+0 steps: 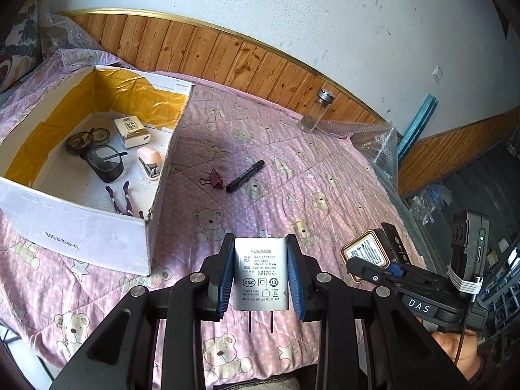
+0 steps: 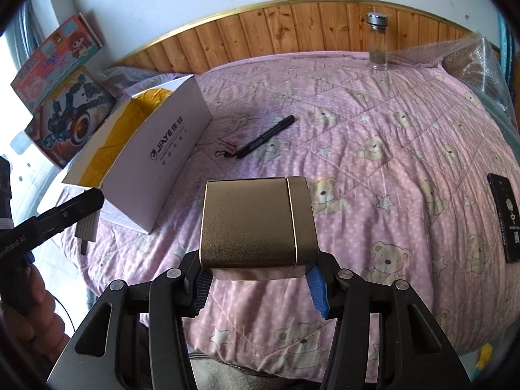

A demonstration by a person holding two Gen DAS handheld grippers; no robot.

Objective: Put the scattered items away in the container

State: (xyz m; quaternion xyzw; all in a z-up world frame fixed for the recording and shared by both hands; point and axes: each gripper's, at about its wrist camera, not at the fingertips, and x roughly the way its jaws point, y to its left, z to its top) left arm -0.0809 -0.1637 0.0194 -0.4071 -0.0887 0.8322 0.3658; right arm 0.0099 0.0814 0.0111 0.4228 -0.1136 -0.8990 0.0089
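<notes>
White box (image 2: 169, 169) reads "JIAYE"; power adapter (image 1: 261, 274) shows "CQC".

The box (image 1: 97, 237) sits on the quilt (image 1: 325, 169). Right of the box lie a clip (image 1: 214, 179) and a marker (image 1: 245, 175), touching. A bottle (image 1: 317, 110) stands far behind and right of it.

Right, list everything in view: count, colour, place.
white cardboard box: one, yellow-lined, left on quilt
items inside box: tape rolls, tissue pack, stapler, dark mesh cup, purple figure
black marker pen: one, mid-quilt
maroon binder clip: one, beside marker
glass jar: one, clear, steel lid, by wooden panel
black flat case: one, right on quilt
white power adapter: one, in left gripper
gold metal tin: one, in right gripper
</notes>
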